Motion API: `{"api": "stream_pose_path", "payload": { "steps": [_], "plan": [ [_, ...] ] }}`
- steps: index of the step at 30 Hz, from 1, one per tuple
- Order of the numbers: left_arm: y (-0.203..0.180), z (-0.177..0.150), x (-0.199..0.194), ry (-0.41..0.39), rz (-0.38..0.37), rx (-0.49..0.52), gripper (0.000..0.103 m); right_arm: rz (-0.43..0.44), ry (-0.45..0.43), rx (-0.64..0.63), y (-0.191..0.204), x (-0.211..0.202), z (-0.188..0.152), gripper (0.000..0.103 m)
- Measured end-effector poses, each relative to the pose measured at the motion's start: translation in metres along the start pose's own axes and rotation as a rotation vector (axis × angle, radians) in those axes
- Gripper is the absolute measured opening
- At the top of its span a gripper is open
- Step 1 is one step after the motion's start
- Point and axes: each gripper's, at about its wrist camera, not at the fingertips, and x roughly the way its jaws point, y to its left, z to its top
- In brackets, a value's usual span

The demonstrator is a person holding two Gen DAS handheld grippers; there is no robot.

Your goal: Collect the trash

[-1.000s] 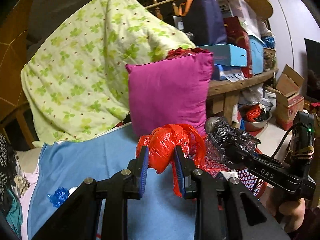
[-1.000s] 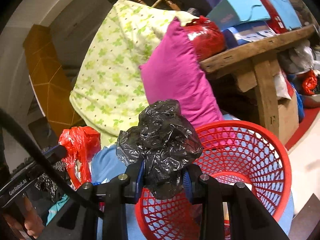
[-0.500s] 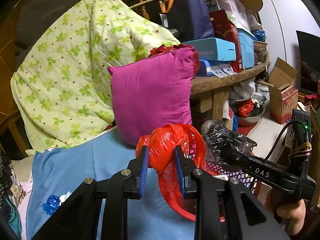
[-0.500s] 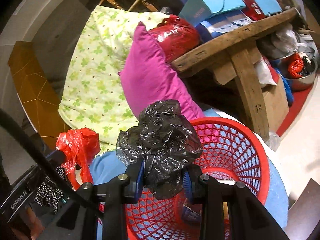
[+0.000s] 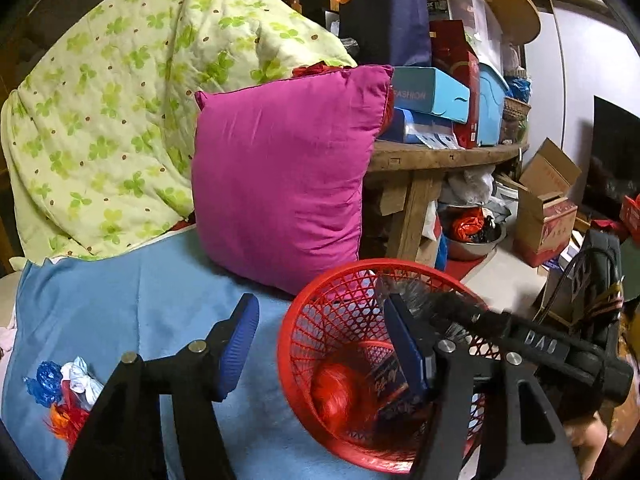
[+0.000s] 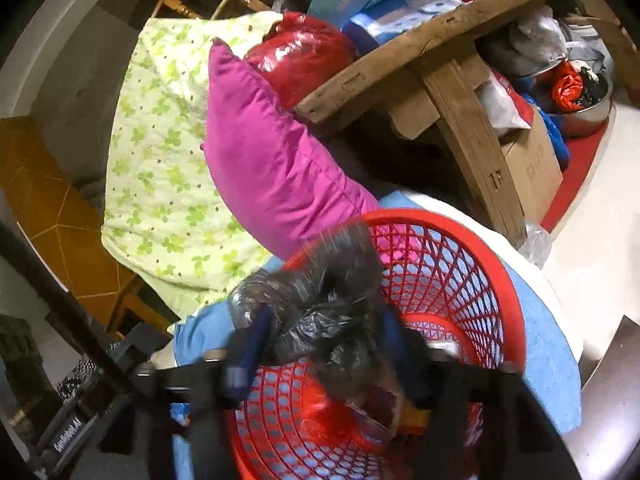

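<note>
**Releasing bagged trash into the basket**

The left gripper (image 5: 324, 344) has just opened wide and is empty; its red plastic bag (image 5: 340, 392) lies blurred inside the red mesh basket (image 5: 304, 320). The right gripper (image 6: 320, 344) has just opened too, and the black plastic bag (image 6: 320, 312) sits loose between its jaws over the rim. Each gripper should clear the rim before withdrawing. More wrappers (image 5: 64, 384) lie on the blue bed sheet (image 5: 132, 292); the magenta cushion (image 5: 280, 176) crowds the basket's far side.
</note>
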Motion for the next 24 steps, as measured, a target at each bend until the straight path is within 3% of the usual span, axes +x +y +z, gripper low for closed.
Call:
{"api": "stream_pose_path", "payload": {
  "steps": [6, 12, 24],
  "plan": [
    [0.029, -0.014, -0.027, -0.015, 0.076, -0.003, 0.070, -0.013, -0.069, -0.116, 0.029, -0.006, -0.005, 0.065],
    [0.073, -0.042, -0.060, -0.012, 0.204, -0.013, 0.077, -0.077, -0.134, -0.386, 0.098, 0.002, -0.033, 0.065],
    [0.165, -0.097, -0.112, 0.030, 0.378, -0.145, 0.079, -0.128, -0.066, -0.664, 0.185, 0.047, -0.097, 0.065]
  ]
}}
